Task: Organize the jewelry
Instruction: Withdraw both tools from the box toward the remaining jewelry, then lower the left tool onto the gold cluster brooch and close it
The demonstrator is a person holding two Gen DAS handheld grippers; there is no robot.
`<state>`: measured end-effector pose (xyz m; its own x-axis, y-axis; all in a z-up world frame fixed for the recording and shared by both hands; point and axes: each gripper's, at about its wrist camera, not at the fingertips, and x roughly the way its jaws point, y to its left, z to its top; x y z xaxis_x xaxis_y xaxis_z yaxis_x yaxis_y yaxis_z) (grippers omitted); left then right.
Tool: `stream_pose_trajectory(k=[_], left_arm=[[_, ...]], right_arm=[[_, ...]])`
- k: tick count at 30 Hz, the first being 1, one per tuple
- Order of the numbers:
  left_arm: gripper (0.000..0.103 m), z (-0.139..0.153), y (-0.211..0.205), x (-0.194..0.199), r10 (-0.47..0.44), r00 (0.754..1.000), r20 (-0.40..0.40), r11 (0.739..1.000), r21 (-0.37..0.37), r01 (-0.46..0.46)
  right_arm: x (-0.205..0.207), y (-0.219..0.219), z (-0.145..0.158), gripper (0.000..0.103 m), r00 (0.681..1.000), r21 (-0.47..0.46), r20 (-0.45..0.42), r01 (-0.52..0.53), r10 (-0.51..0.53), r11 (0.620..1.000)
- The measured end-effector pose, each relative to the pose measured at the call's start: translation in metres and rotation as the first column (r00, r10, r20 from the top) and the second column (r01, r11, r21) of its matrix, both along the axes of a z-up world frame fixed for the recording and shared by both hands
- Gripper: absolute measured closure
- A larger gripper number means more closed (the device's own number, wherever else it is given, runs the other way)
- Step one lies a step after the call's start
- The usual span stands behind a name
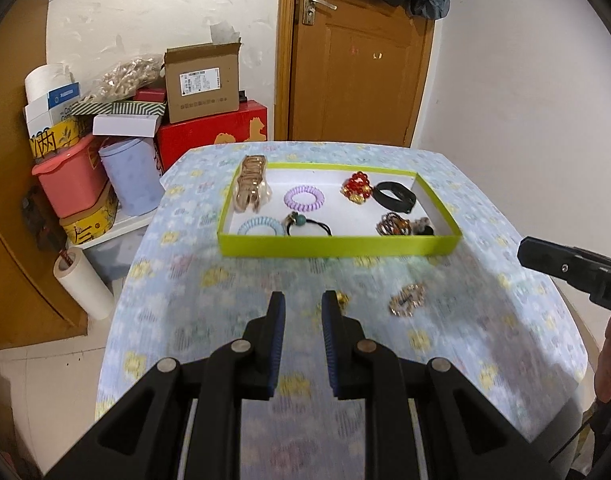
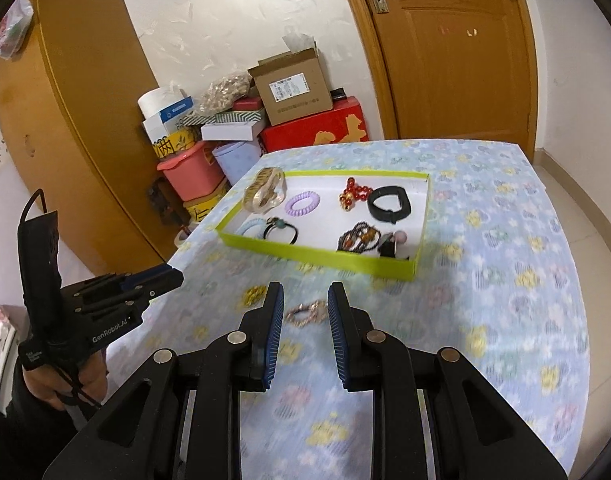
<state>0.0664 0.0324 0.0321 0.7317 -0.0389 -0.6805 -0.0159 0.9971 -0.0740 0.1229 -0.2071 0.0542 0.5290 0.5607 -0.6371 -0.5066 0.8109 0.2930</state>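
Two pieces were left outside the tray [image 2: 317, 258]: a gold chain bracelet [image 2: 307, 314] and a small gold bit [image 2: 254, 295], both on the floral cloth [image 2: 505, 280] in front of the tray's near wall. Everything else was already in: purple coil tie [image 2: 303, 203], blue coil tie [image 1: 260, 226], red beads [image 2: 351, 196], black band [image 2: 389, 202], a gold clip [image 2: 263, 192] propped on the far-left rim. My right gripper [image 2: 305, 304] was partly open, empty, with the bracelet lying right between its tips in that view. My left gripper [image 1: 303, 306] was also partly open and empty, the gold bit peeking out just past its right finger. So my read: pickup step for the last two items. Next move needed the right gripper lowered over the bracelet and closed on the chain, low to the cloth, as it's flat and thin. Frames were motion-blurred, so I couldn't tell the exact height above the cloth.
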Motion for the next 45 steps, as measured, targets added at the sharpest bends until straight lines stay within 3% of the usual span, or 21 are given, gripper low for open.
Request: stream_pose_trajectory(k=[12, 16, 22, 26, 30, 45], left_arm=[[0.084, -0.008, -0.007, -0.032, -0.013, 1.000, -0.013, 1.000, -0.020, 0.013], [0.084, -0.010, -0.007, -0.032, -0.014, 1.000, -0.018, 1.000, -0.025, 0.014], [0.084, -0.014, -0.008, -0.029, -0.024, 0.999, -0.026, 0.999, -0.030, 0.024], [0.082, -0.020, -0.008, -0.024, -0.027, 0.999, -0.040, 0.999, -0.034, 0.026], [0.071, -0.025, -0.006, -0.016, -0.027, 0.998, -0.051, 0.999, -0.042, 0.025], [0.070, -0.054, -0.014, 0.042, -0.089, 0.991, -0.099, 0.996, -0.041, 0.085]], right_arm=[[-0.027, -0.003, -0.017, 0.079, 0.999, 0.010, -0.050, -0.018, 0.019, 1.000], [-0.029, 0.000, -0.021, 0.066, 0.998, -0.003, -0.052, -0.019, 0.019, 1.000], [-0.028, 0.006, -0.027, 0.064, 0.999, -0.022, -0.049, -0.022, 0.021, 1.000], [-0.025, 0.009, -0.033, 0.064, 0.998, -0.039, -0.055, -0.020, 0.018, 0.999], [-0.021, 0.008, -0.038, 0.064, 0.998, -0.040, -0.069, -0.017, 0.014, 0.999], [-0.003, 0.009, -0.053, 0.064, 0.994, -0.058, -0.112, -0.007, 0.000, 0.998]])
